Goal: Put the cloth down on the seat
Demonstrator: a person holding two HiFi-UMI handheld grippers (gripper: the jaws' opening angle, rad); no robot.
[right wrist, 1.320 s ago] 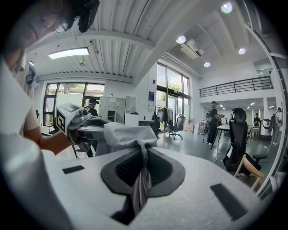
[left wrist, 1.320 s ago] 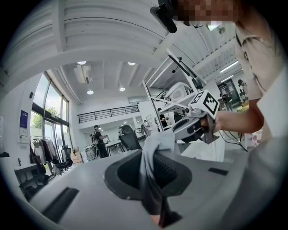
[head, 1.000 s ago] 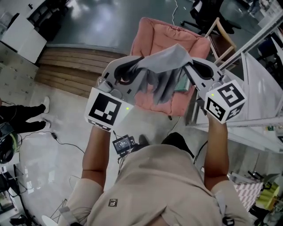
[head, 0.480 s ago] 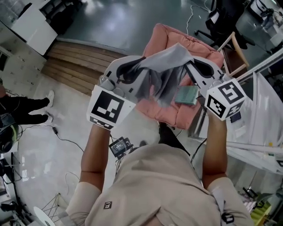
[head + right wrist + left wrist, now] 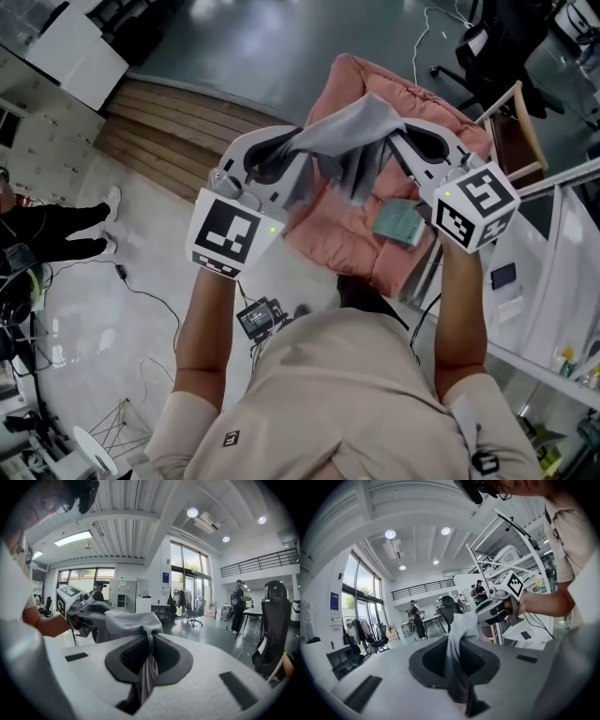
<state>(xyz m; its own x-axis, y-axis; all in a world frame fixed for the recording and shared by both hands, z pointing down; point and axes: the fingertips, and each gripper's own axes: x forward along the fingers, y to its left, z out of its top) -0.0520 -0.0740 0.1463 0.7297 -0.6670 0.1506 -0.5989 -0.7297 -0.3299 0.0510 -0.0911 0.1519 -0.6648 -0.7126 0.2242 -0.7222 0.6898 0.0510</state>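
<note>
Both forearms reached forward, level. Left tongs (image 5: 298, 142) and right tongs (image 5: 397, 141) each clamped a cloth (image 5: 354, 129) edge above the seat (image 5: 323, 239), which the cloth partly hid.

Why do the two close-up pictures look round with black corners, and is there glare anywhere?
Left gripper view: a wide-angle lens bends straight lines and leaves dark corners; ceiling lamps blow out white. Right gripper view: same bulging, windows glow bright. Head view: no round frame; the cloth is sharp, but the glossy floor mirrors light in pale patches.
</note>
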